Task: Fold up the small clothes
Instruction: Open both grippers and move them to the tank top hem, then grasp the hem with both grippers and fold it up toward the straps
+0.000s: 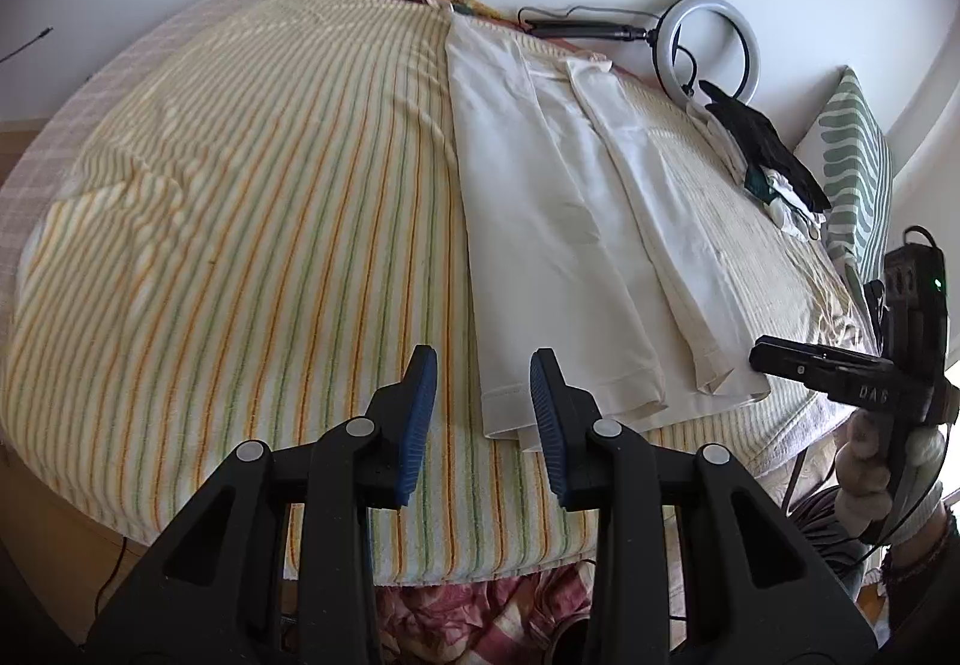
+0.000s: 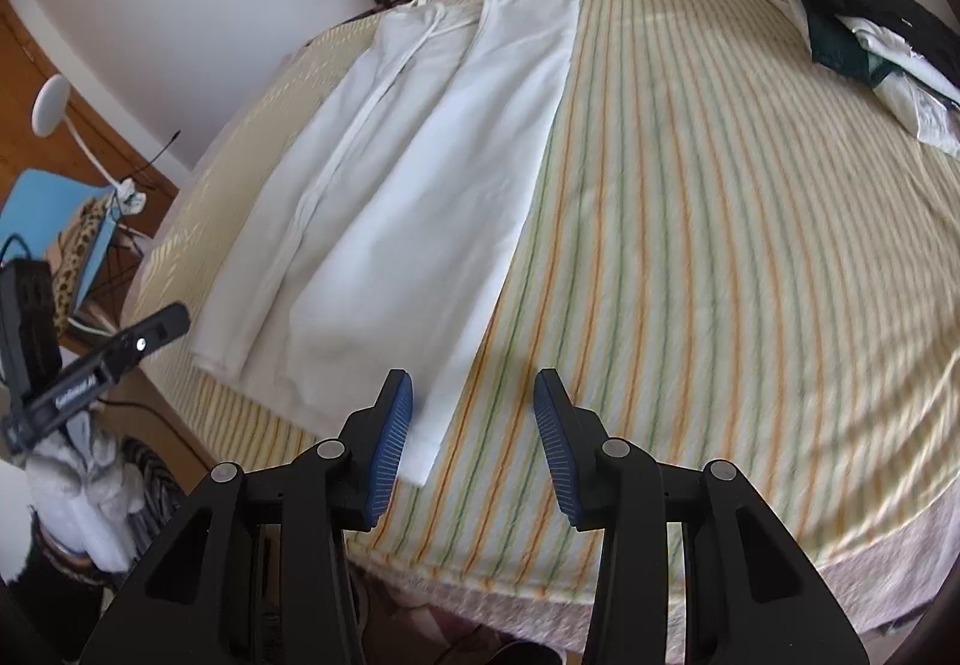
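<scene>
White folded cotton garment (image 1: 558,221) lies lengthwise on the striped towel (image 1: 252,221); both grippers, left gripper (image 1: 483,419) and right gripper (image 2: 474,425), hang released, so pinching both near hem corners together should keep the next fold square.

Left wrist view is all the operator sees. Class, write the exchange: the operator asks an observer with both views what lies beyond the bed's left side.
Operator: What lies past the bed's left side?
Observer: A blue chair with leopard-print cloth on it.
Operator: Anything else there?
Observer: A white round lamp on a thin stalk stands near the wall.
Operator: Is the right gripper holding the white garment?
Observer: No. The right gripper is open, nothing between its blue pads; the white garment lies flat on the striped blanket.
</scene>
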